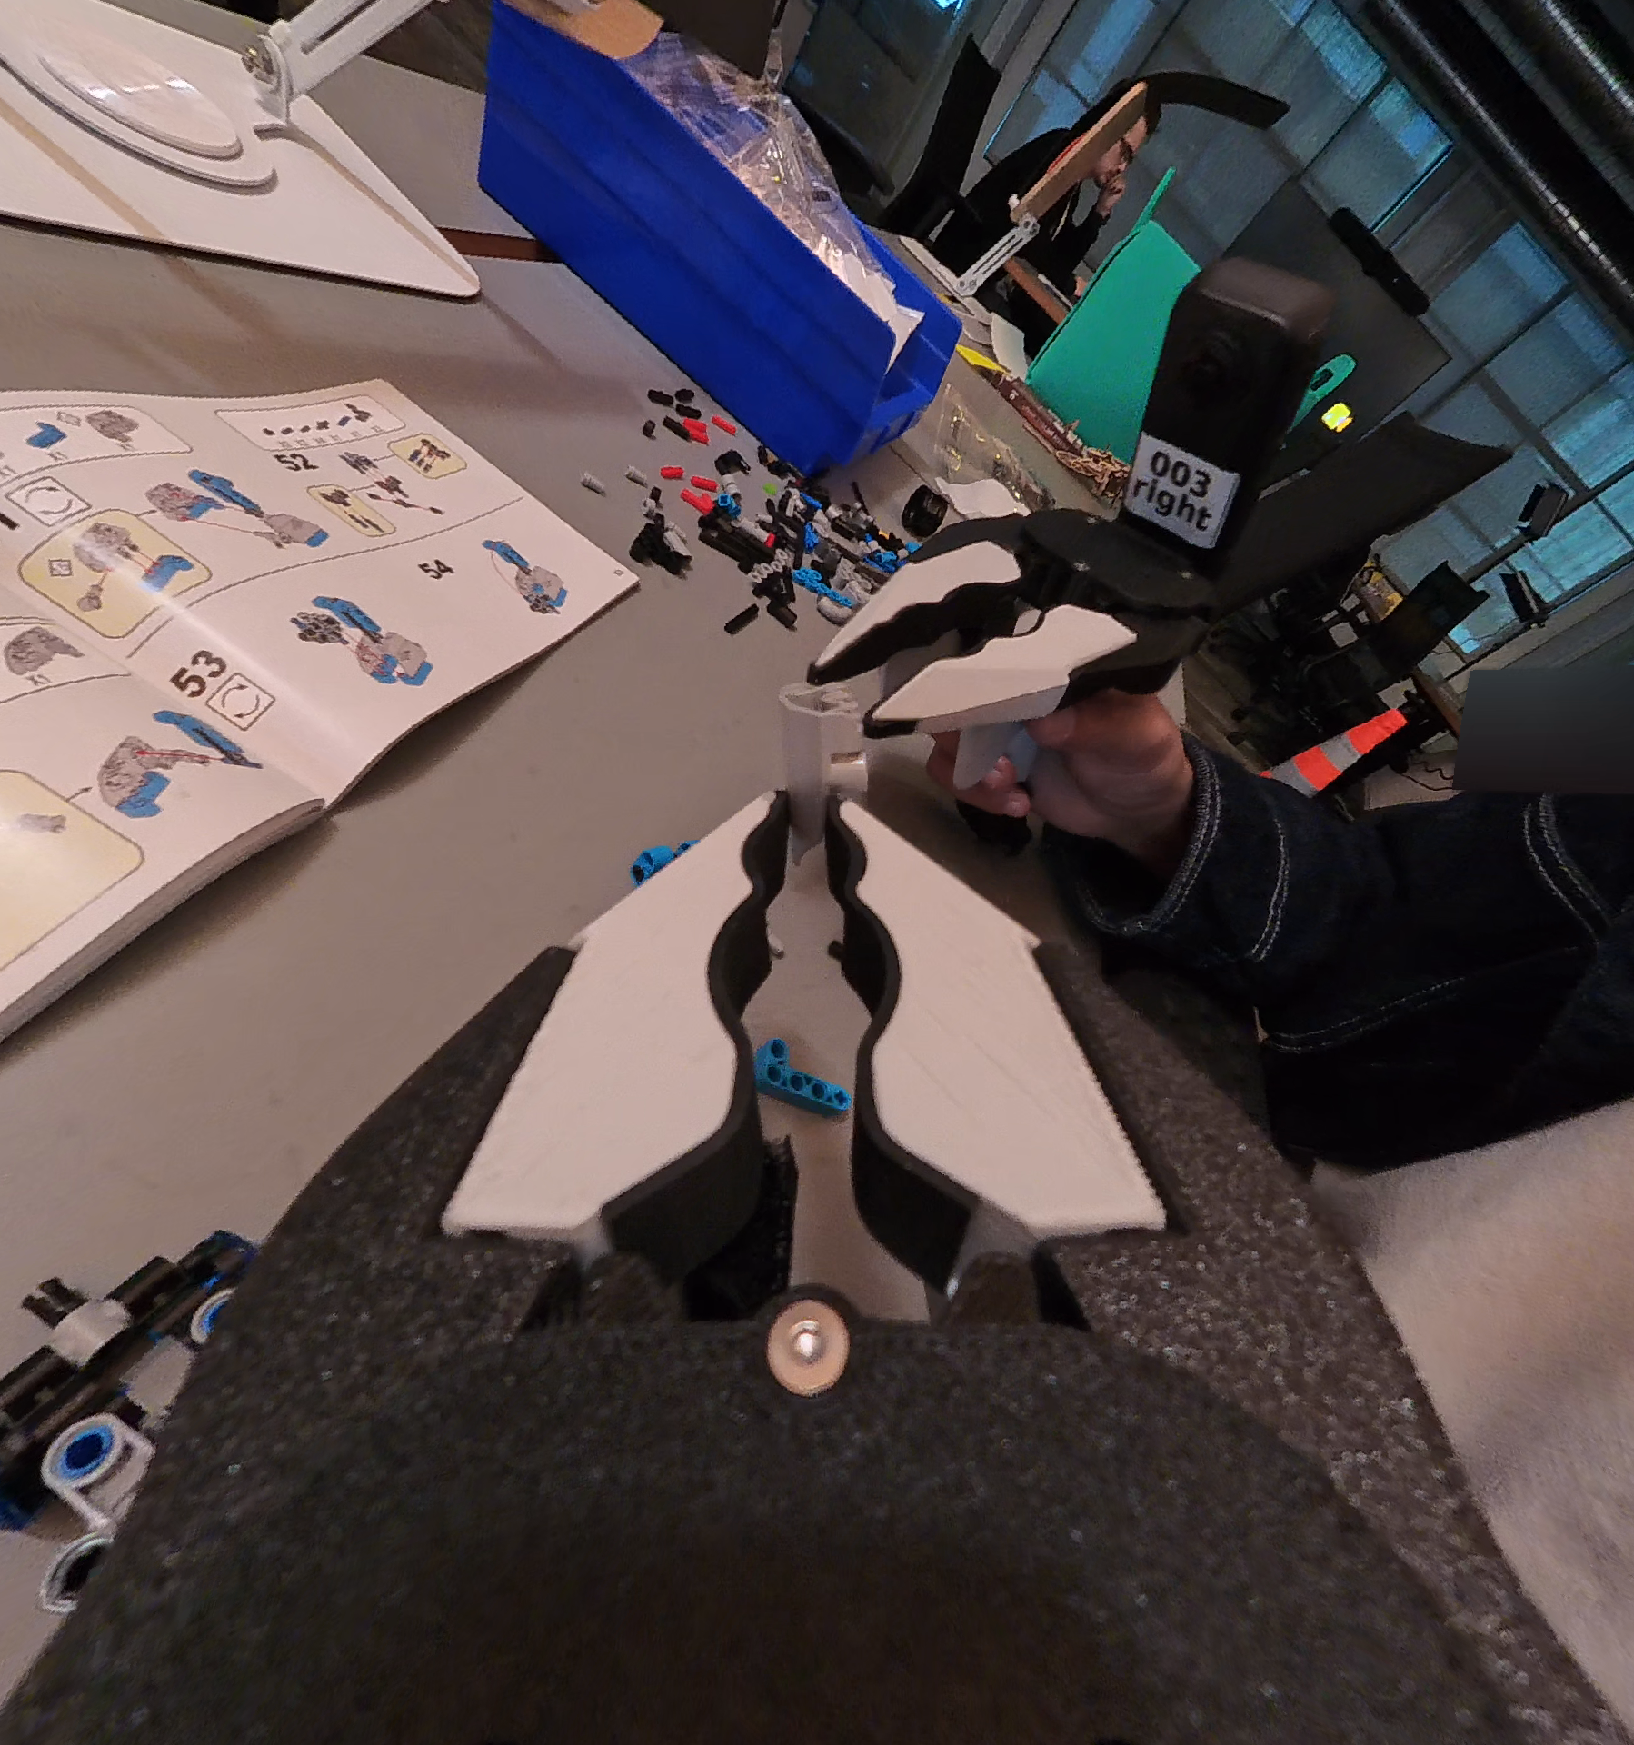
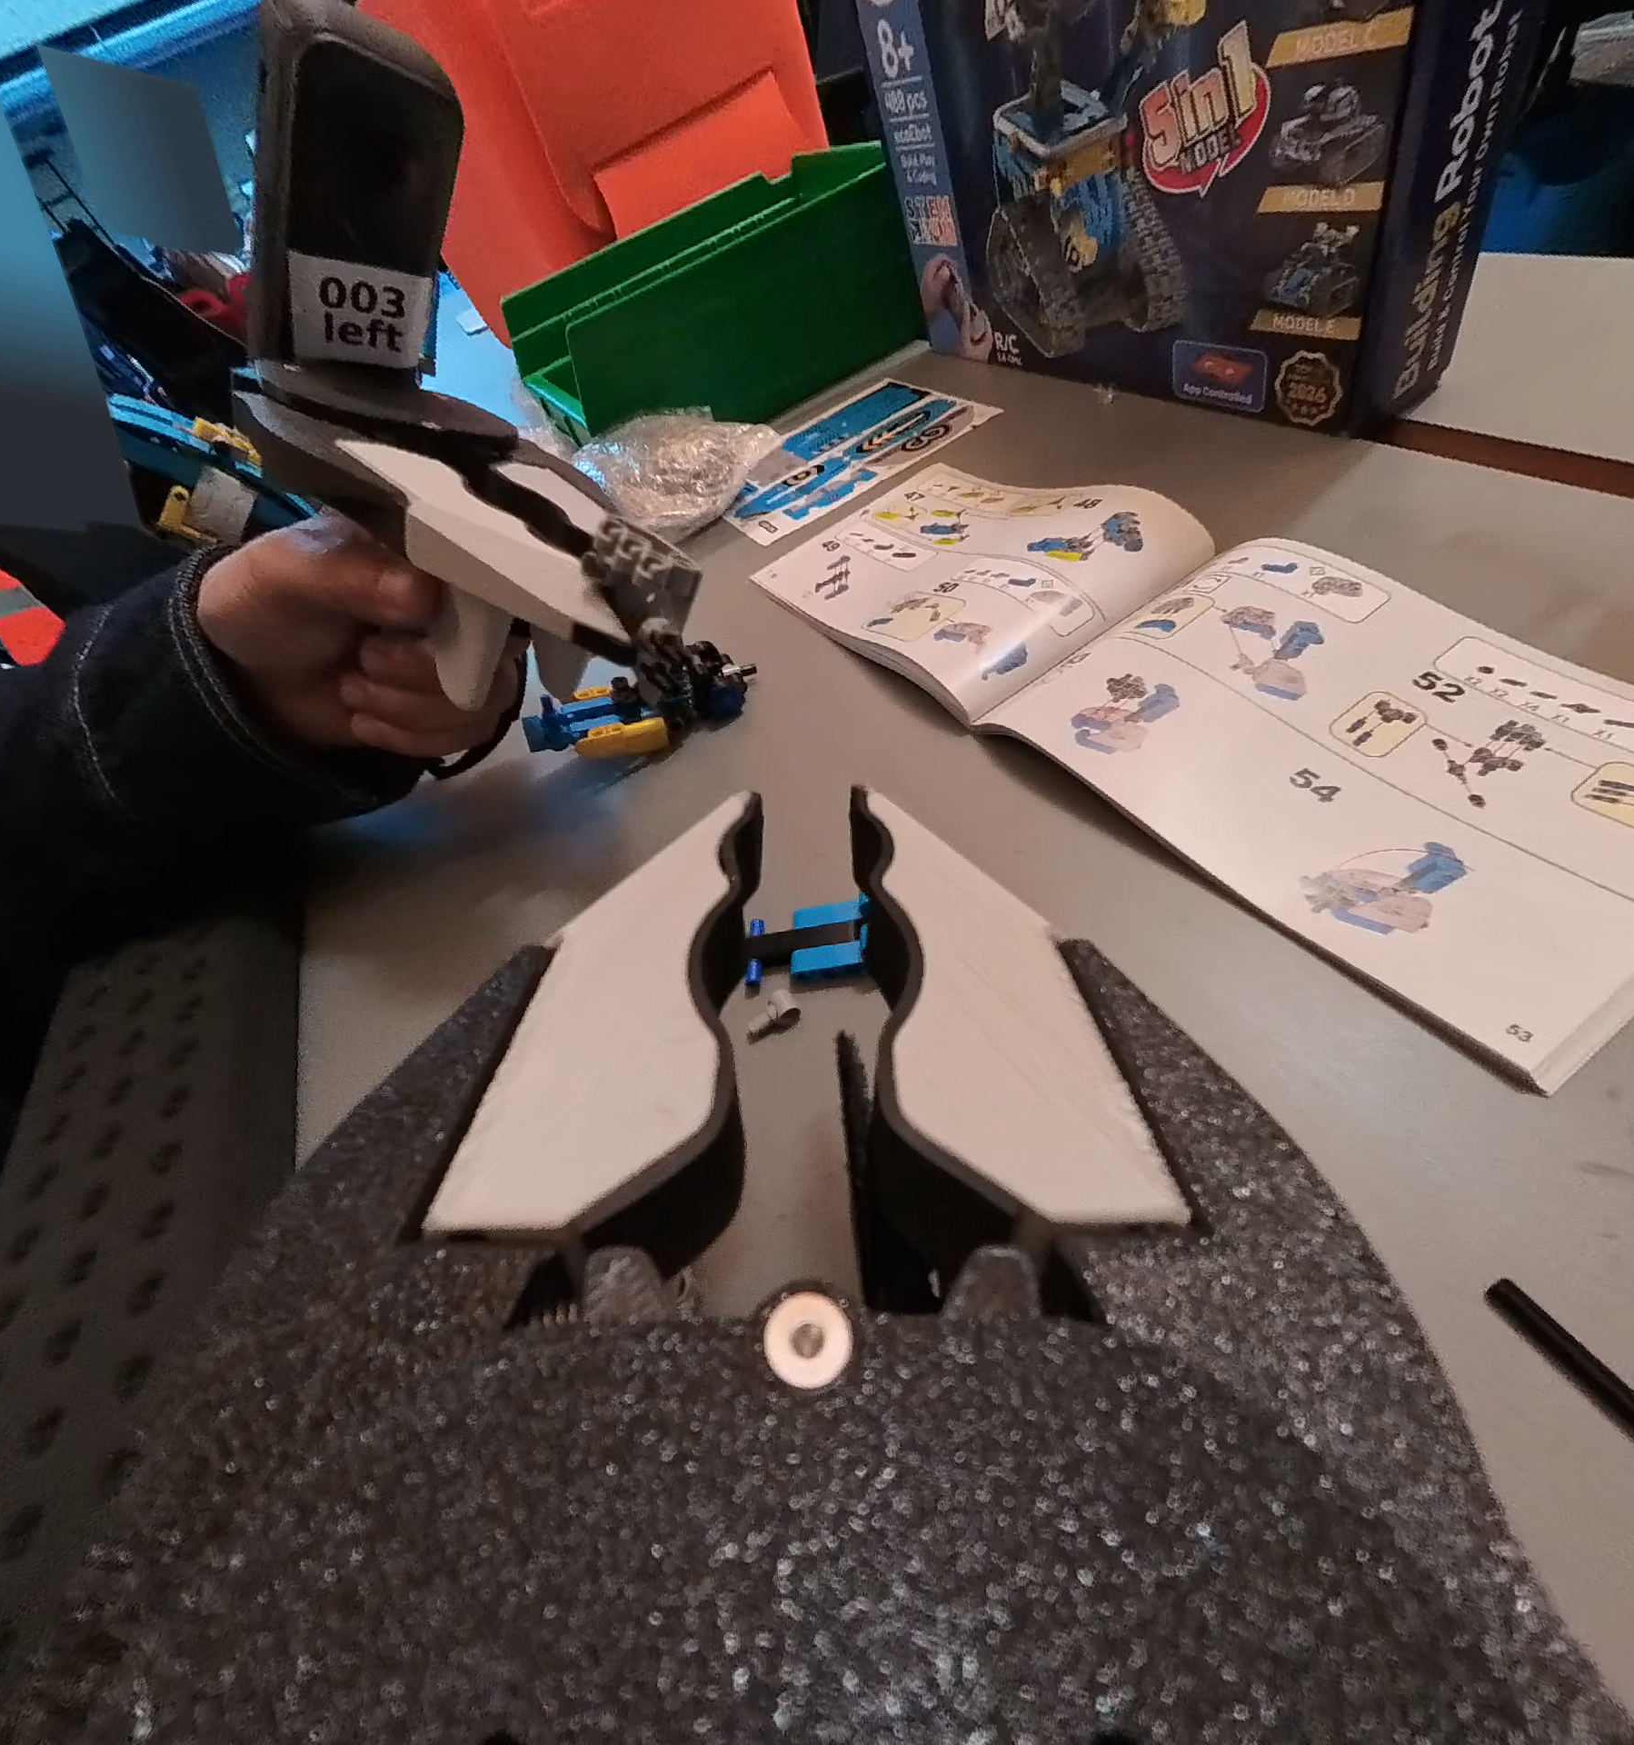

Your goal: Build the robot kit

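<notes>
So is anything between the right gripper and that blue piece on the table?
Nothing visible. The blue piece lies uncovered on the table, showing in the gap between the open right gripper fingers. A small grey pin lies close beside it, not touching.

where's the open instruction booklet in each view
left wrist view: instruction booklet at the left edge, left of the left tool.
right wrist view: instruction booklet at the right, beyond the right tool.
shared landmark: the grey table it lies open on.
</notes>
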Tool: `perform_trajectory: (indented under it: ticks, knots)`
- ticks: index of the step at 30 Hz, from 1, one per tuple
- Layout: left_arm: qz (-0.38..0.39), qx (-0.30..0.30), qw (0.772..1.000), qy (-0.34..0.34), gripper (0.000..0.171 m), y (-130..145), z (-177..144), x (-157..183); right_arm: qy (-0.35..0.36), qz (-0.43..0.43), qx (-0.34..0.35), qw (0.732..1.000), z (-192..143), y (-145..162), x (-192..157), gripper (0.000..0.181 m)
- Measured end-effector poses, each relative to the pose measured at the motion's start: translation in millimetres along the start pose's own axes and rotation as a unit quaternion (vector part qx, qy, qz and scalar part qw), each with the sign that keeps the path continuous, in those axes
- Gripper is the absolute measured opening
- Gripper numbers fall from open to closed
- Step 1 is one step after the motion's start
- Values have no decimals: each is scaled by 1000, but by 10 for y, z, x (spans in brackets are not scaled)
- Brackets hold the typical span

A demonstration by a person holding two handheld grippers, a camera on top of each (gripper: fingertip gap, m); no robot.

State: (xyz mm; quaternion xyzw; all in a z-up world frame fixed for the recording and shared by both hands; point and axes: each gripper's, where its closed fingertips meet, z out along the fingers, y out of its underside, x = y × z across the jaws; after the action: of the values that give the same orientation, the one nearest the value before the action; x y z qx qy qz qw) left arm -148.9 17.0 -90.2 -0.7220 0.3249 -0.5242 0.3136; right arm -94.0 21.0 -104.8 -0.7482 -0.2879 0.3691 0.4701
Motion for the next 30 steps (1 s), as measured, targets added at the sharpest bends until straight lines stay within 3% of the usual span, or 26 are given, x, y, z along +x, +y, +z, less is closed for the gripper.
perform_trajectory:
  ticks: [3,6,8,12,18,30]
  knots:
    - [1,0,1000,-5,7,5,9,-21,-29,-13,-41,999,41,130,-121,15]
    - [-1,2,1000,-14,7,3,3,-60,-132,-52,-150,978,89,507,-569,16]
    - [-2,3,1000,-18,7,-6,-10,-82,-141,-105,-196,965,138,706,-722,25]
    - [-4,6,1000,-21,7,-20,-25,-94,-121,-168,-236,949,238,919,-775,25]
    - [5,-5,1000,-26,7,19,13,-81,-71,-154,-222,960,410,831,-713,22]
    - [6,-13,1000,-27,7,49,34,-82,-28,-199,-242,949,429,887,-606,17]
